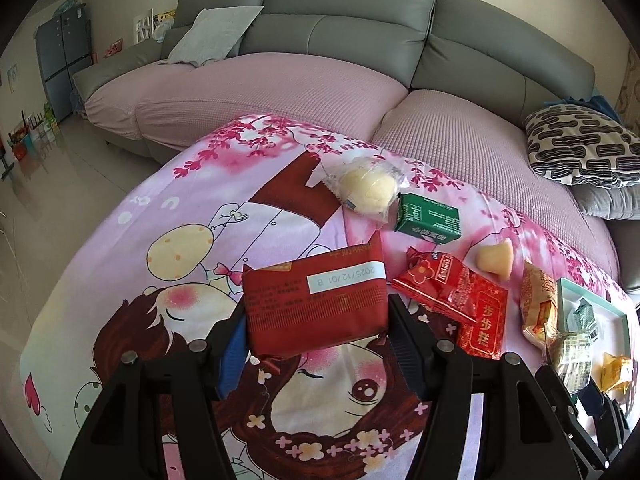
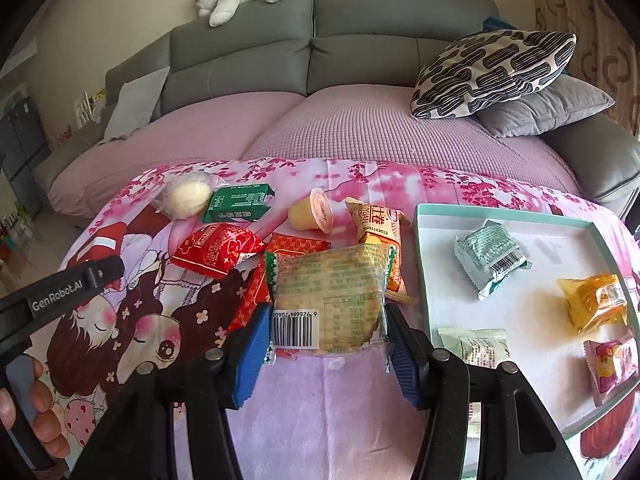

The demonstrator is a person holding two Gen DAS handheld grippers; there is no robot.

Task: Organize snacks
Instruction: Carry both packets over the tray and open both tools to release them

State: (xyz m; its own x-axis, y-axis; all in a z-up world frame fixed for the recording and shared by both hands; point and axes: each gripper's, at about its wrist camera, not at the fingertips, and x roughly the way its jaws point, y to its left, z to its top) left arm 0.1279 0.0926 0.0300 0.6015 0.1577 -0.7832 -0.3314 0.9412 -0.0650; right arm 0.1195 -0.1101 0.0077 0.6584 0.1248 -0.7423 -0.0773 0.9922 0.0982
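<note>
In the lower middle of the left wrist view, the left gripper [image 1: 316,320] is grasping a dark red rectangular foil snack packet with a white date label [image 1: 316,304], its jaws pressing against the packet's two short sides above the pink cartoon-printed cloth covering the desk [image 1: 160,280]. To the right of it in that frame, a bright red crinkled wrapper with a flower mark [image 1: 436,282] is lying over a flat red packet with gold characters [image 1: 484,324], while a pale round bun in clear plastic [image 1: 366,190] and a green foil brick-shaped pack [image 1: 428,216] are sitting just beside each other toward the upper middle, near a small yellow jelly cup [image 1: 496,262]. In the right wrist view, the right gripper [image 2: 326,332] is clenching a clear-wrapped pale round biscuit packet with a barcode [image 2: 328,300] between its blue-padded jaws, in the centre of the frame just left of a shallow white tray with a teal rim [image 2: 424,264]. Inside the tray, a grey-green packet [image 2: 490,260], a yellow packet [image 2: 594,300], a pink packet [image 2: 612,364] and a white packet [image 2: 476,346] are lying apart from one another. An orange-and-cream tall snack bag [image 2: 376,224] is resting between the held biscuit packet and the tray's left rim.
</note>
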